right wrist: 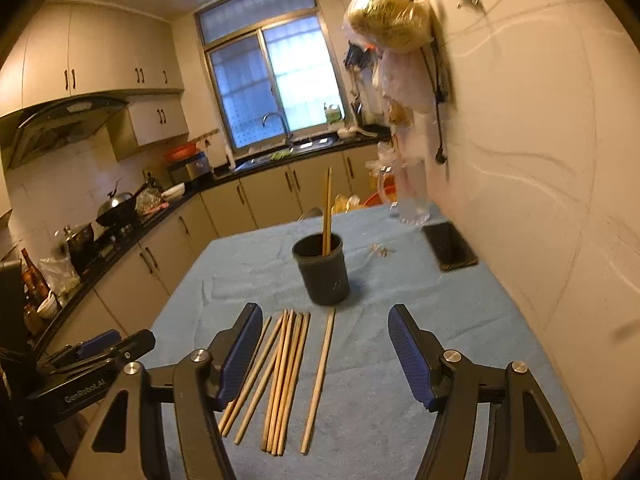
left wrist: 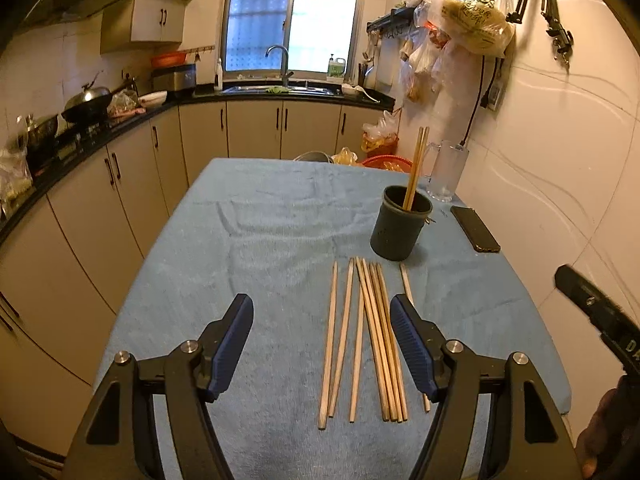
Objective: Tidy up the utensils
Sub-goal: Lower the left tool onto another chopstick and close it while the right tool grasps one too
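Chopsticks loose on blue cloth; dark cup behind, phone right; both tools wide, empty.

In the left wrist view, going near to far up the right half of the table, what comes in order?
Loose chopsticks → dark cup holding two upright chopsticks → clear glass mug.
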`<state>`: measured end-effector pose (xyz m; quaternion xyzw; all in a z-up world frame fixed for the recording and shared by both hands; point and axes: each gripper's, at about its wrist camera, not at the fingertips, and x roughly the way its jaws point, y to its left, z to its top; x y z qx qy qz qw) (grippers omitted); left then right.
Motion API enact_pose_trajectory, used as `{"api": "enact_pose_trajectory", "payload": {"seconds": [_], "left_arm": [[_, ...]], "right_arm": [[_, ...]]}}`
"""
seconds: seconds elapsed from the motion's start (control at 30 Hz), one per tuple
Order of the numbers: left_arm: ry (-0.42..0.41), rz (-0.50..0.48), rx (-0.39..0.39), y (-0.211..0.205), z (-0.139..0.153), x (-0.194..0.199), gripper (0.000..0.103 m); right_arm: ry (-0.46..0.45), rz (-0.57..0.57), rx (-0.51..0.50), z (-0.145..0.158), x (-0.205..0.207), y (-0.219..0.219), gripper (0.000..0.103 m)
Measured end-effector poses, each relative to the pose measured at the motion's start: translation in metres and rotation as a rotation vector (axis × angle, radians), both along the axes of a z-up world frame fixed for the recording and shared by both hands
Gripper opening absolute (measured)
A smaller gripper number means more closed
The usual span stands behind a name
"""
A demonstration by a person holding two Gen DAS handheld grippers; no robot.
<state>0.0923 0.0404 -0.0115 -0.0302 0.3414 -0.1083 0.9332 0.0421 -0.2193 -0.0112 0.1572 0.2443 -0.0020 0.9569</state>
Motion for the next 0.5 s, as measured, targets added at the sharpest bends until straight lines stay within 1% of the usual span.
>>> {"api": "enact_pose_trajectory", "payload": {"seconds": [0.07,0.13,0.2,0.27,0.3,0.37,0.5], "left_arm": [[0.016,0.021,-0.001,0.003,-0.008,-0.001,0.072],[0.036,0.035,0.002,0.007,-0.018,-0.001,0.072],[0.063,0.053,0.012,0.009,-0.025,0.001,0.072],[0.075,0.065,0.015,0.011,-0.030,0.004,0.072],[0.082,0.071,0.021,0.011,-0.032,0.007,0.072],[0.111,0.064,0.019,0.009,-0.037,0.017,0.072],[0.182,0.010,0.008,-0.004,-0.052,0.047,0.072]], "right_arm": [[0.027,0.026,0.018,-0.011,0.005,-0.001,0.063],[0.055,0.046,0.021,-0.022,0.011,-0.002,0.061],[0.092,0.073,0.030,-0.036,0.020,-0.005,0.056],[0.128,0.095,0.044,-0.046,0.029,-0.007,0.048],[0.144,0.110,0.056,-0.054,0.036,-0.010,0.047],[0.173,0.120,0.065,-0.064,0.045,-0.011,0.042],[0.237,0.166,0.081,-0.082,0.076,-0.012,0.039]]}}
